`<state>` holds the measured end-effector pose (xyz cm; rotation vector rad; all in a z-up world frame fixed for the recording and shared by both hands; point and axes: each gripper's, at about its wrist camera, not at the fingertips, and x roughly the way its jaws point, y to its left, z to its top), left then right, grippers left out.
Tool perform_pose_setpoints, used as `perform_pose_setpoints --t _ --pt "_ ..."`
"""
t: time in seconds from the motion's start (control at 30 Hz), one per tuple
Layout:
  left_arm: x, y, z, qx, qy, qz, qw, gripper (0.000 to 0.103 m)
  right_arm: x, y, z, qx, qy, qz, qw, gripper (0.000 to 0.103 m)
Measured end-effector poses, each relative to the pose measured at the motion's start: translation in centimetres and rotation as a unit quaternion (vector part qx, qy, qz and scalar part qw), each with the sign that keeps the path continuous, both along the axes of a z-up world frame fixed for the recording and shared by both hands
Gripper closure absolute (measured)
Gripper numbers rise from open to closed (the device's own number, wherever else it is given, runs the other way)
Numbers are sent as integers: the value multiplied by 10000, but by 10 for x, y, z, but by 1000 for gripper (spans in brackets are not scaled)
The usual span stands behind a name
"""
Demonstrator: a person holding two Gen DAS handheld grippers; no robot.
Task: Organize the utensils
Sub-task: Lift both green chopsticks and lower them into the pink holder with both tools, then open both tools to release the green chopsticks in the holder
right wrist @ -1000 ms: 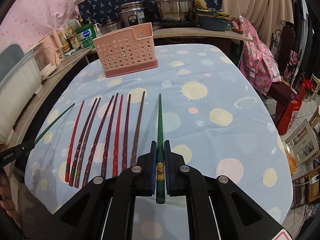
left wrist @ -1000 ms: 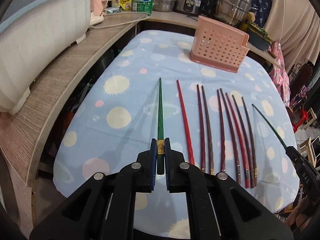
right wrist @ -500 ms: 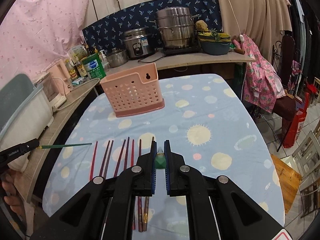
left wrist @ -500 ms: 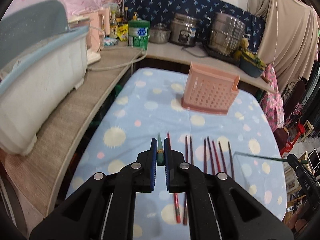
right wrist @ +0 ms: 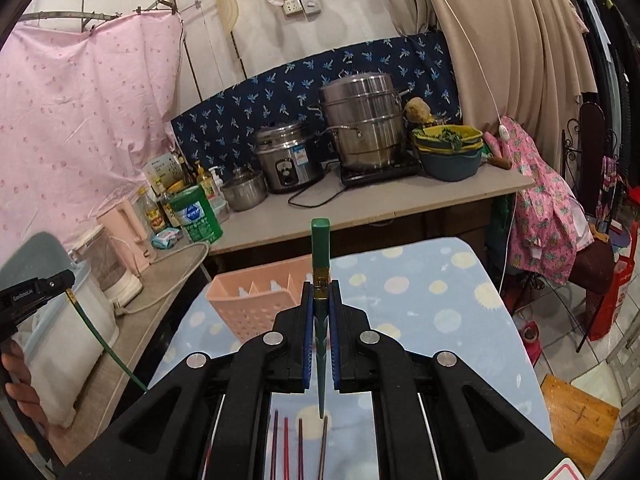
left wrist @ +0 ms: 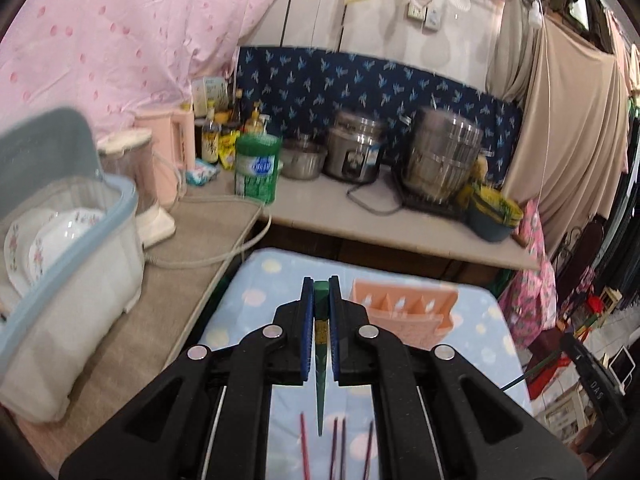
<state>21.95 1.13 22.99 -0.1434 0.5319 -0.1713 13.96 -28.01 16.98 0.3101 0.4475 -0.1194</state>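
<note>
your left gripper (left wrist: 319,344) and right gripper (right wrist: 320,340) are each clamped tight on one green chopstick (left wrist: 320,360), tip hanging down toward you. it is light, stiff and glossy, so it may pivot; a hold near the gold band (right wrist: 321,280) looks steadiest. the pink holder (right wrist: 256,300) stands just ahead and below, the other chopsticks (right wrist: 286,452) lying beneath your jaws.

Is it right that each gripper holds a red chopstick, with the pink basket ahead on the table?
Not quite: both held chopsticks are green. The left wrist view shows the left gripper clamped on a green chopstick; the right gripper likewise. The pink basket is ahead.
</note>
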Motion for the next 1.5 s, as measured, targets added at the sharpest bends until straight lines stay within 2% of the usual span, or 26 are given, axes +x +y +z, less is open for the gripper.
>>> perform_pose_setpoints --t 0.2,0.3,0.37,0.47,0.63,0.83,0.93,0.97,1.07,1.1,1.13,1.27,1.37,1.5 --pt "28 -15 57 -280 -703 17 9971 96 53 -9 39 -32 -428 -64 9991 96" --pt "47 -23 69 -403 -905 37 9951 96 78 -10 47 -44 -535 -90 9985 96" --pt "62 -29 67 -455 -938 51 9945 96 96 -14 48 64 -532 -69 9985 96" --pt "83 -37 58 -466 -865 36 9952 96 114 -15 40 89 -463 -77 9989 96" --pt "105 -46 21 -346 -613 10 9975 96 133 -13 11 104 -170 -4 9998 96" --pt "121 -46 -20 -275 -262 52 9993 96 142 -12 -20 59 146 28 9999 96" --pt "125 -43 -32 -308 -96 20 9995 95 140 -10 -26 -1 191 6 9998 92" --pt "125 -42 -35 -308 -53 15 9995 93 137 -10 -26 -34 178 -26 9998 88" --pt "119 -39 -41 -261 -6 59 9996 69 122 -12 -22 -6 62 -107 9999 69" --pt "114 -38 -43 -253 -32 92 9996 59 116 -13 -20 3 18 -138 9999 65" --pt "109 -36 -44 -232 -59 124 9996 53 109 -13 -19 3 -20 -160 9999 64" --pt "89 -29 -49 -161 -18 137 9998 47 82 -14 -18 46 -76 -209 9997 54" --pt "71 -20 -56 -153 100 124 9998 33 60 -11 -22 16 -34 -206 9998 52" --pt "45 -12 -71 -27 260 158 9995 31 27 -5 -35 34 80 -175 9998 50"
